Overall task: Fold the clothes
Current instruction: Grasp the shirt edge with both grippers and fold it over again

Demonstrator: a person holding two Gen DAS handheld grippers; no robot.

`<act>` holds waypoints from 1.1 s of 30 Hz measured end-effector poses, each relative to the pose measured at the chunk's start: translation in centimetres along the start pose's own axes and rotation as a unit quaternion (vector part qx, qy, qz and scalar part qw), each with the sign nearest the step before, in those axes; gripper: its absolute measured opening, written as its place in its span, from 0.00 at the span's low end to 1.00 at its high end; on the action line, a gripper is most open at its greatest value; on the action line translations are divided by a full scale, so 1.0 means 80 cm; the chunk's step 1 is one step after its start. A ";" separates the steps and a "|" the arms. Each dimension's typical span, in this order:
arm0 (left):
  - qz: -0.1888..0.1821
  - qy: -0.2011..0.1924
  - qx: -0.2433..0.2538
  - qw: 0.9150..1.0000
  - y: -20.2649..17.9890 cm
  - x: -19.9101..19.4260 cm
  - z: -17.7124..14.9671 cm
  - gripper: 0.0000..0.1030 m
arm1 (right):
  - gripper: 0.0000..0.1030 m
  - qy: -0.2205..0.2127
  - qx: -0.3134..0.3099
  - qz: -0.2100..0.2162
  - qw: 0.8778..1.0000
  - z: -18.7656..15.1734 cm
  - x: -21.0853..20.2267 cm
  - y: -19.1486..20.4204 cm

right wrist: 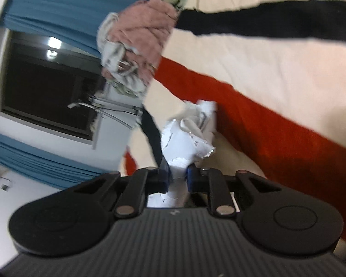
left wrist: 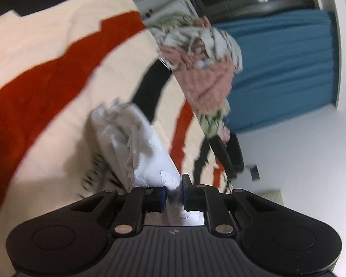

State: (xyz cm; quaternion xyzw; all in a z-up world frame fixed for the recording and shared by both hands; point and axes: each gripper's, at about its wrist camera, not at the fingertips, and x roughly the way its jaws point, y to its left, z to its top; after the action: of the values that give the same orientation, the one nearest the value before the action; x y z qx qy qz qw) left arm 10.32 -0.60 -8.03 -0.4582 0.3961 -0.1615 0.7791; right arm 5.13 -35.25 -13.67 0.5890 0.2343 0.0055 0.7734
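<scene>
White garment (left wrist: 136,143) is pinched by both the left gripper (left wrist: 174,192) and right gripper (right wrist: 178,179), probably to spread it over the striped blanket (left wrist: 46,53).

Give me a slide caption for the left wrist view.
Left gripper shut on white garment above striped blanket, clothes pile beyond.
</scene>
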 end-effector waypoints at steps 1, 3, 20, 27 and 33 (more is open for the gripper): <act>-0.001 0.010 0.002 1.000 -0.012 0.002 -0.001 0.14 | 0.17 -0.004 0.000 0.005 1.000 0.011 -0.015 0.008; -0.003 0.030 0.007 1.000 -0.036 0.007 -0.004 0.14 | 0.17 -0.013 -0.002 0.007 1.000 0.034 -0.041 0.021; -0.071 0.066 0.190 0.977 -0.314 0.290 0.082 0.14 | 0.17 -0.148 -0.061 -0.011 0.987 0.365 0.057 0.075; -0.102 0.030 0.281 0.954 -0.320 0.393 0.073 0.14 | 0.17 -0.200 -0.159 -0.048 0.966 0.410 0.126 0.049; -0.020 0.097 0.297 0.950 -0.150 0.458 0.032 0.14 | 0.17 -0.124 -0.120 -0.138 0.975 0.365 0.191 -0.095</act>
State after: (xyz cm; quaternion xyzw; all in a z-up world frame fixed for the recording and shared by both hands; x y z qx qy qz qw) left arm 36.88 -27.97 -14.44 -0.1962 0.3945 -0.3314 0.8343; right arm 27.47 -59.77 -20.35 0.4497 0.2134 -0.1462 0.8549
